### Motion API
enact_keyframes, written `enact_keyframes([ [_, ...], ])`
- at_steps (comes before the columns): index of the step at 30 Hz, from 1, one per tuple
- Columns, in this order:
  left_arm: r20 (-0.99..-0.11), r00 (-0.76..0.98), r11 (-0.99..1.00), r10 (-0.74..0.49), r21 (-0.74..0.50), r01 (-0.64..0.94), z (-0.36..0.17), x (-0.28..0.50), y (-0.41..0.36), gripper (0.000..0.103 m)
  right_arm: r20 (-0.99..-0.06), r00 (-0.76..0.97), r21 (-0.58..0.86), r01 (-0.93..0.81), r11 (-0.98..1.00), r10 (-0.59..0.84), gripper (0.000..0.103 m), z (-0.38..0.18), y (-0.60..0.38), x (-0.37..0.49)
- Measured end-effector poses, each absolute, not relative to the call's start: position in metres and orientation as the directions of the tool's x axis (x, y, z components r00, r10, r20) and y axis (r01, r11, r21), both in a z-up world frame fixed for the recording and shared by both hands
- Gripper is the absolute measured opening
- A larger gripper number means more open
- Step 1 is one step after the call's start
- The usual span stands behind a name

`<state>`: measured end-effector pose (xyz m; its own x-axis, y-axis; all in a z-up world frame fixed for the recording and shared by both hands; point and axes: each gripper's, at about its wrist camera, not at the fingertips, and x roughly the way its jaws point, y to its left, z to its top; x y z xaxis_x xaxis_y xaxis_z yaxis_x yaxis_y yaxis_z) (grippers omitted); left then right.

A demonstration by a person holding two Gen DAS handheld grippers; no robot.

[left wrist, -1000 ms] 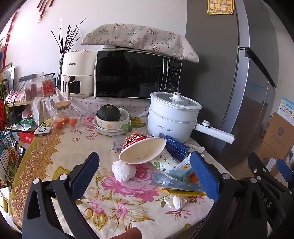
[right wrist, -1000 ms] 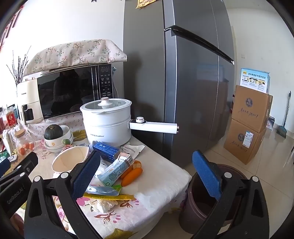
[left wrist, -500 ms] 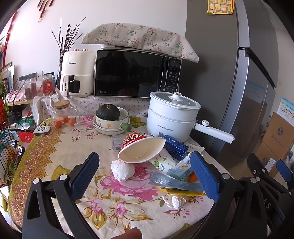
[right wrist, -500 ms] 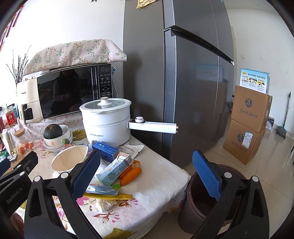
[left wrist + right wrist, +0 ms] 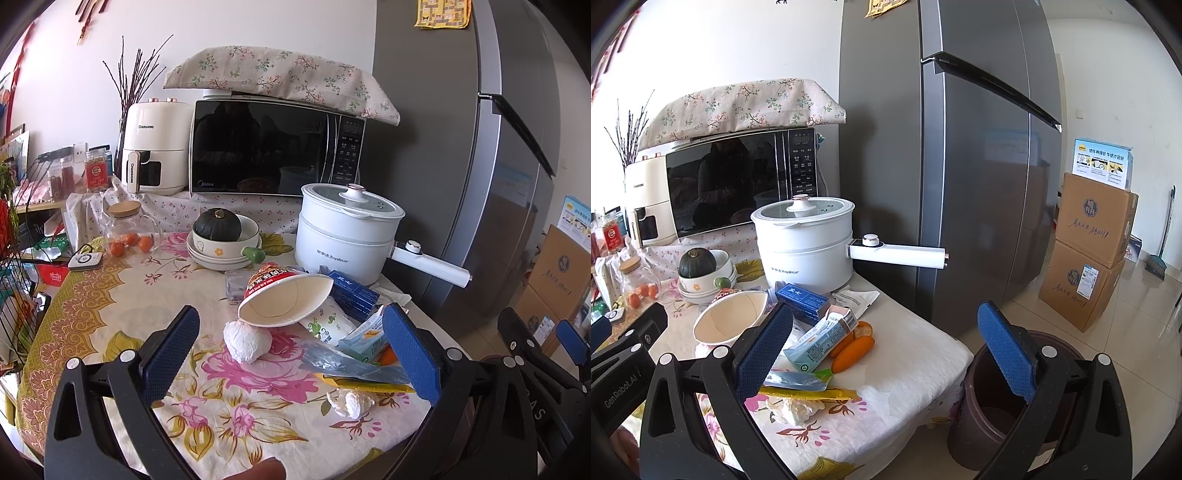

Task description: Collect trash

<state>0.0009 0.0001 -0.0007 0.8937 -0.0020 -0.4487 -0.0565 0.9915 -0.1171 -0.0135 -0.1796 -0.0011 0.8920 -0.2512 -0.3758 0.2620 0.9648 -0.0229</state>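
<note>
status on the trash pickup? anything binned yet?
Done: nothing visibly. What shows of the brown bin beside the table looks empty.
In hand: nothing. The left gripper and right gripper are both open, above the table.
Left: the tipped noodle cup, white paper wad, smaller wad, milk carton, blue box, yellow wrapper and orange peel all lie on the tablecloth.

a white pot (image 5: 347,230) with a long handle stands on the flowery table (image 5: 110,295), next to a tall grey fridge (image 5: 960,147). behind it is a black microwave (image 5: 273,147) under a cloth (image 5: 280,79). a dark green squash (image 5: 217,224) sits in a bowl (image 5: 247,230). a jar (image 5: 129,230) holds small orange fruits. two boxes (image 5: 1089,251) are stacked on the floor.
</note>
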Motion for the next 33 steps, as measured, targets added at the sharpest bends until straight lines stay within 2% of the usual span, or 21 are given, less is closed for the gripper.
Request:
enact_keyframes([
  [9, -0.457, 0.889, 0.992, 0.007, -0.106, -0.062, -0.003, -0.003, -0.003, 0.097, -0.383, 0.888, -0.027, 0.264, 0.964, -0.254, 0.096, -0.003, -0.181, -0.013],
  [21, -0.481, 0.877, 0.993, 0.014, -0.095, -0.068, -0.012, 0.002, -0.001, 0.097, -0.445, 0.854, -0.049, 0.277, 0.960, -0.269, 0.096, -0.010, -0.187, -0.007],
  [33, -0.492, 0.870, 0.993, 0.016, -0.093, -0.071, -0.016, 0.003, -0.001, 0.097, -0.450, 0.847, -0.081, 0.278, 0.957, -0.285, 0.096, -0.013, -0.184, -0.006],
])
